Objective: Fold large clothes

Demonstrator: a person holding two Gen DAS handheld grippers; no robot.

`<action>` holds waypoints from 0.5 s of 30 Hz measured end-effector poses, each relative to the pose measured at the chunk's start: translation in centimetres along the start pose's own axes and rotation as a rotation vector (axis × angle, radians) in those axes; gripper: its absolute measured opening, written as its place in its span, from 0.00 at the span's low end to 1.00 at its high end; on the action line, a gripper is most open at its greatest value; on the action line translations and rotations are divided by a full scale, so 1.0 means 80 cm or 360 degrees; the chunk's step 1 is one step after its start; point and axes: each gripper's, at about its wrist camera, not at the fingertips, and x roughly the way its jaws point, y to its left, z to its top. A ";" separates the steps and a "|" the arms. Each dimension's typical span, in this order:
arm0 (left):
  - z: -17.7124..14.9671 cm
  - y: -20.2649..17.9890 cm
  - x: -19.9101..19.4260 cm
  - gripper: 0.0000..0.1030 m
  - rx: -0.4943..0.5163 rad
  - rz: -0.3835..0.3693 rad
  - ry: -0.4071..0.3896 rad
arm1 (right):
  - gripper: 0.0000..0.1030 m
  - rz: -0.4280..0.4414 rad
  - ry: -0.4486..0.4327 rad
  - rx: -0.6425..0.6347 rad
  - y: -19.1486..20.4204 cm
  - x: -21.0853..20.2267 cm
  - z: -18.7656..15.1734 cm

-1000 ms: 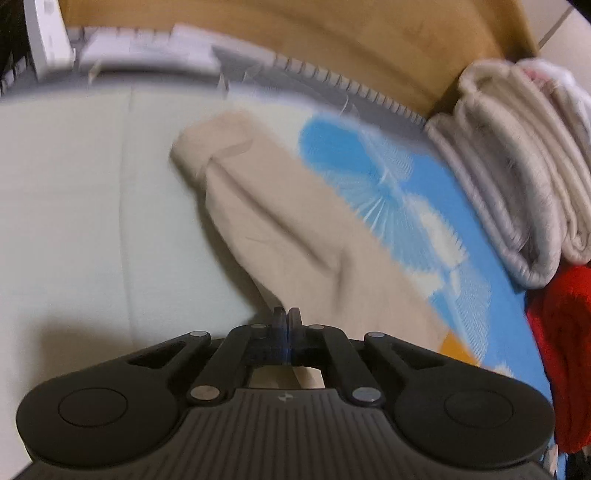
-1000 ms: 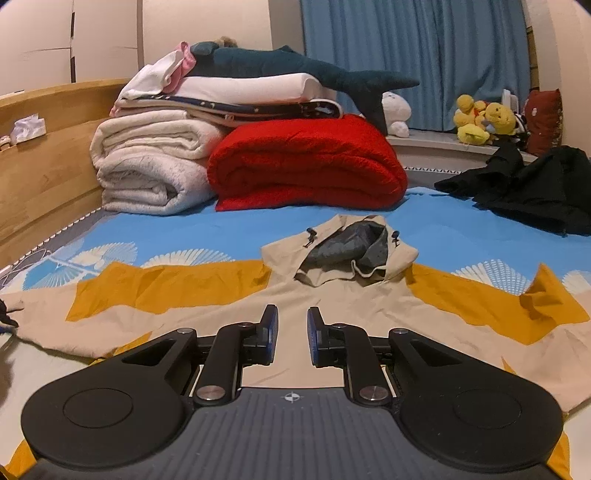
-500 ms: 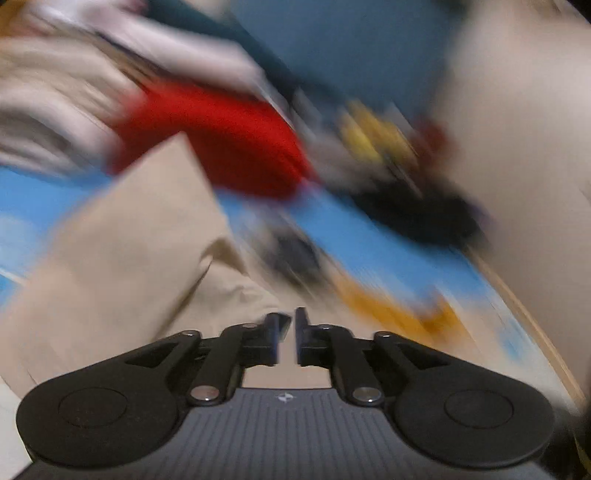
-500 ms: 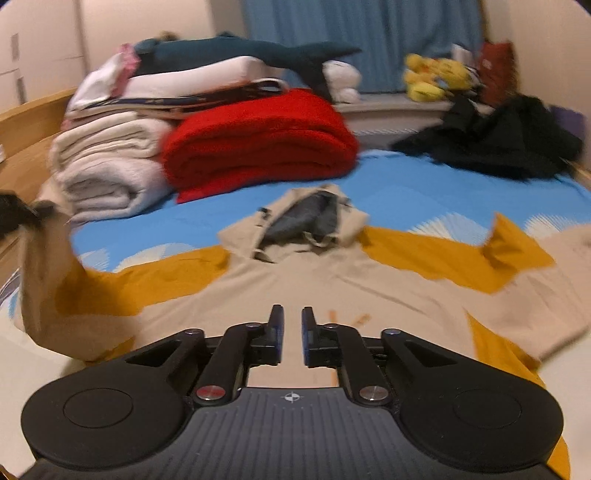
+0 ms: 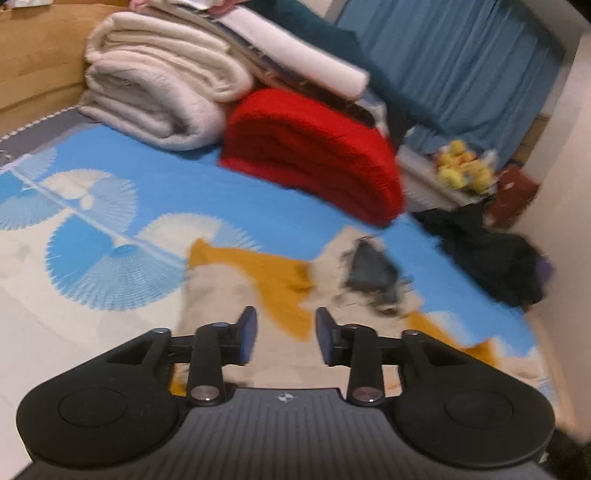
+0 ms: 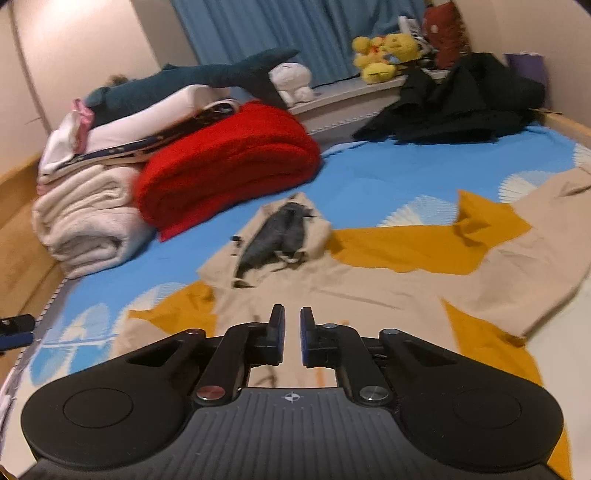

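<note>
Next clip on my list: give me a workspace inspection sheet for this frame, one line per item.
Surface: bed sheet, blue with white fan prints.
Job's things: beige and mustard hooded jacket spread flat, hood up toward the blankets; one sleeve already folded in, the other sleeve still stretched out.
Clutter: red blanket, cream blankets, black clothes, shark plush, yellow plush toys.
Grippers: left gripper open, empty; right gripper narrowly open, empty; both above the jacket.
Cables: nothing seen.
Surroundings: blue curtain, wooden bed frame.
</note>
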 end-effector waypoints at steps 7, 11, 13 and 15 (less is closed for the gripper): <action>-0.060 0.025 0.129 0.39 -0.0324 -0.0137 0.0671 | 0.09 0.0149 0.0124 -0.0182 0.041 0.024 -0.028; -0.081 0.037 0.166 0.39 -0.0366 -0.0055 0.0804 | 0.11 0.0201 0.0189 -0.0325 0.065 0.040 -0.043; -0.091 0.041 0.180 0.39 -0.0400 -0.0081 0.0850 | 0.18 0.0228 0.0214 -0.0390 0.076 0.046 -0.047; -0.089 0.041 0.186 0.32 -0.0377 -0.0102 0.0847 | 0.25 0.0266 0.0232 -0.0454 0.085 0.050 -0.053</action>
